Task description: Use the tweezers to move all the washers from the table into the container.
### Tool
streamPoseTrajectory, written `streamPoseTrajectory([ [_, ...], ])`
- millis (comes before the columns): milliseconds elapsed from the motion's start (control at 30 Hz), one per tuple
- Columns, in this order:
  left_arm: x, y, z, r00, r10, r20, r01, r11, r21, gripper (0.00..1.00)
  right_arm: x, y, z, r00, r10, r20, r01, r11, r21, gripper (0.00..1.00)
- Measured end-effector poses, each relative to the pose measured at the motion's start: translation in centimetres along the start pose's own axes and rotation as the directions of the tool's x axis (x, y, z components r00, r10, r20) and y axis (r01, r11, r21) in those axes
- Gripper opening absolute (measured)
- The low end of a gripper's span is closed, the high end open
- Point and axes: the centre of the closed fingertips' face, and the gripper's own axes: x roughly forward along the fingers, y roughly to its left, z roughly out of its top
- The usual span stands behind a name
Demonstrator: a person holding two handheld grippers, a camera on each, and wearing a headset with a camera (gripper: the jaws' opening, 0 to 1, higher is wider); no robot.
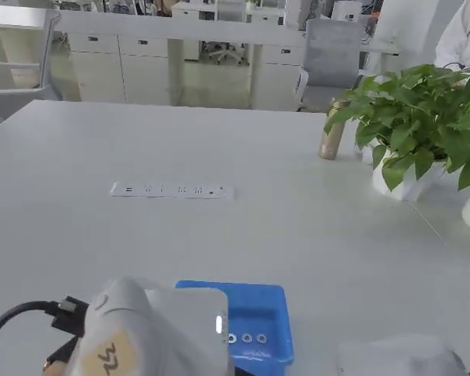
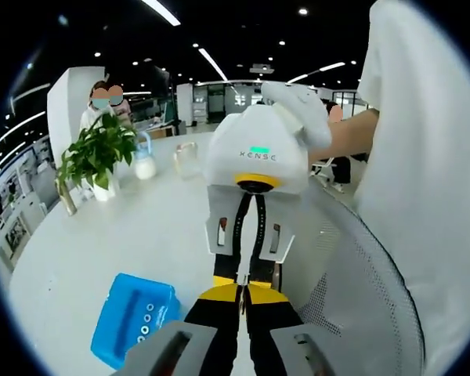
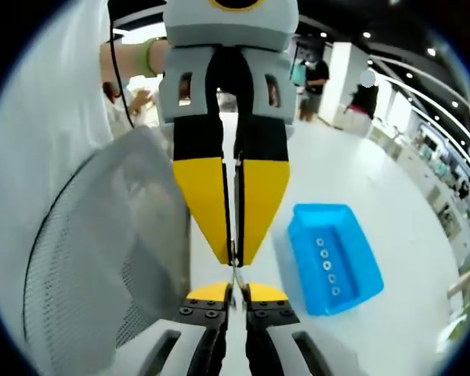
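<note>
My two grippers meet tip to tip just in front of my body. In the right gripper view, my right gripper (image 3: 236,291) and the left gripper (image 3: 235,262) are both shut on a thin metal strip, the tweezers (image 3: 236,276). From the left gripper view, my left gripper (image 2: 243,293) faces the right gripper (image 2: 240,280), held by a hand. The blue container (image 1: 274,301) sits at the table's near edge with several washers (image 1: 247,338) in a row on its floor. It lies beside the grippers as the container (image 3: 352,270) and the container (image 2: 117,329).
A gripper's white body (image 1: 153,337) with a black cable fills the near-left corner. A power strip (image 1: 172,190) lies mid-table. A potted plant (image 1: 419,125) and a bottle (image 1: 331,135) stand at the far right. A mesh chair back (image 3: 102,235) is close by.
</note>
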Motion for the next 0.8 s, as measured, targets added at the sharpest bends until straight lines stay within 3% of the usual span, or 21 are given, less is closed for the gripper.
streamPoseTrajectory([
  [167,-0.2,0.8,-1.7,0.9981,0.035,-0.051,-0.036,0.999,-0.005,0.0,1.4,-0.8,-0.5,0.9999,0.01,0.011,-0.01,1.0,0.016,0.03],
  [267,-0.5,1.5,-4.0,0.9921,0.068,-0.106,-0.072,0.997,-0.034,0.0,2.3,-1.1,-0.8,0.9996,0.026,-0.009,-0.026,1.0,0.0,0.04],
  [400,-0.7,1.9,-6.4,0.9855,0.08,-0.15,-0.091,0.993,-0.069,0.0,3.7,-1.2,-1.0,0.9984,0.051,-0.025,-0.052,0.998,-0.019,0.04],
  [567,-0.5,2.0,-8.2,0.9809,0.083,-0.176,-0.104,0.989,-0.109,0.0,5.2,-1.2,-1.2,0.9968,0.077,-0.023,-0.077,0.997,-0.004,0.05],
  [700,-0.3,2.1,-9.1,0.9791,0.083,-0.186,-0.108,0.985,-0.131,0.0,6.1,-1.0,-1.6,0.9966,0.08,-0.019,-0.08,0.997,0.017,0.06],
  [800,-0.3,2.1,-9.8,0.9758,0.076,-0.205,-0.106,0.985,-0.137,0.0,6.0,-1.0,-1.5,0.9974,0.072,0.0,-0.071,0.997,0.039,0.07],
])
